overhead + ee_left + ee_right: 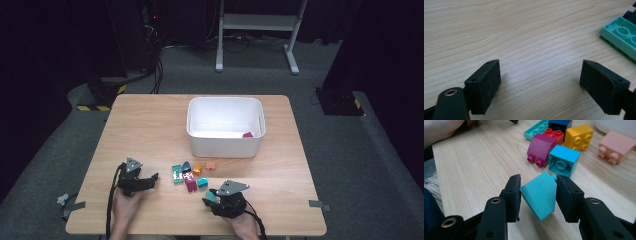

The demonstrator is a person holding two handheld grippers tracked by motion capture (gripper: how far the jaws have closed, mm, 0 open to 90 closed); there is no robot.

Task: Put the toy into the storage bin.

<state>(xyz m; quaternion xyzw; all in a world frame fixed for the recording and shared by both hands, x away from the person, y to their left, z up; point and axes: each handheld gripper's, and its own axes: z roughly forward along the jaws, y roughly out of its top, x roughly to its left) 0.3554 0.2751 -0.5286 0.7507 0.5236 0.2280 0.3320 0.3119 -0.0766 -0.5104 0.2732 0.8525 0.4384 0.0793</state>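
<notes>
My right gripper (pixel 537 195) is shut on a teal sloped brick (pixel 540 193), its pads pressing both sides, just above the wooden table (pixel 150 125). In the high view this gripper (pixel 210 196) sits near the front edge with the teal brick (pixel 212 197) at its tips. Ahead of it lies a cluster of bricks: a magenta sloped one (pixel 541 147), a cyan square one (pixel 564 160), a yellow one (pixel 579 136) and a pink one (pixel 615 145). My left gripper (pixel 540 85) stands open over bare wood, left of the cluster (pixel 150 178). A green plate (pixel 624 37) lies beyond its right jaw.
A white bin (pixel 225 142) stands behind the cluster at the table's middle, with a dark pink brick (pixel 247 134) inside at its right. A person's hand (pixel 441 128) holds the left gripper. Bare wood spreads to the left and right of the bin.
</notes>
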